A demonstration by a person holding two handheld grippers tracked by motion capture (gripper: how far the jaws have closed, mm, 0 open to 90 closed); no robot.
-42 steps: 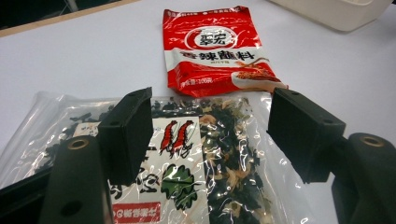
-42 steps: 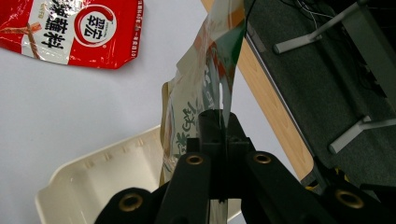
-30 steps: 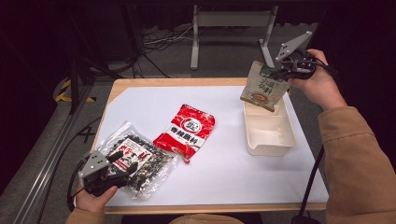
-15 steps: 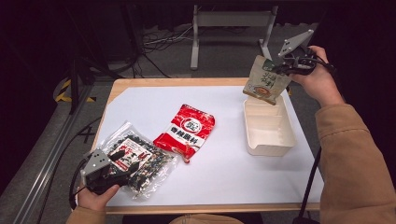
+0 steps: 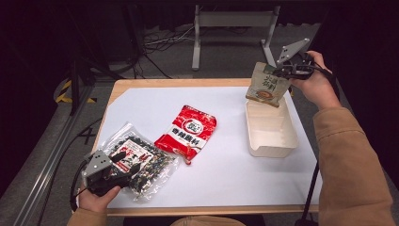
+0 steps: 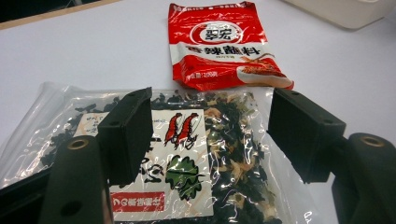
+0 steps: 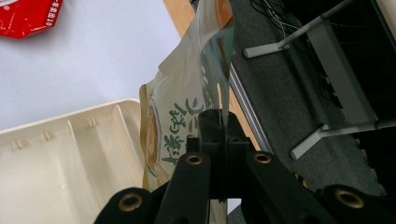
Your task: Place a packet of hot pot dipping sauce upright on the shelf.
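My right gripper is shut on the top edge of a beige pouch with green lettering, which hangs over the far end of a cream plastic tray. In the right gripper view the pouch is clamped between the jaws above the tray. My left gripper is open over a clear bag of dark dried seaweed; the left gripper view shows the bag lying between the spread fingers. A red sachet lies flat mid-table.
White sheet covers the wooden table. A metal stand and cables sit on the floor beyond the far edge. The tray has inner dividers.
The right gripper has lifted the beige pouch slightly up and toward the far edge above the tray. The left gripper stays over the seaweed bag.
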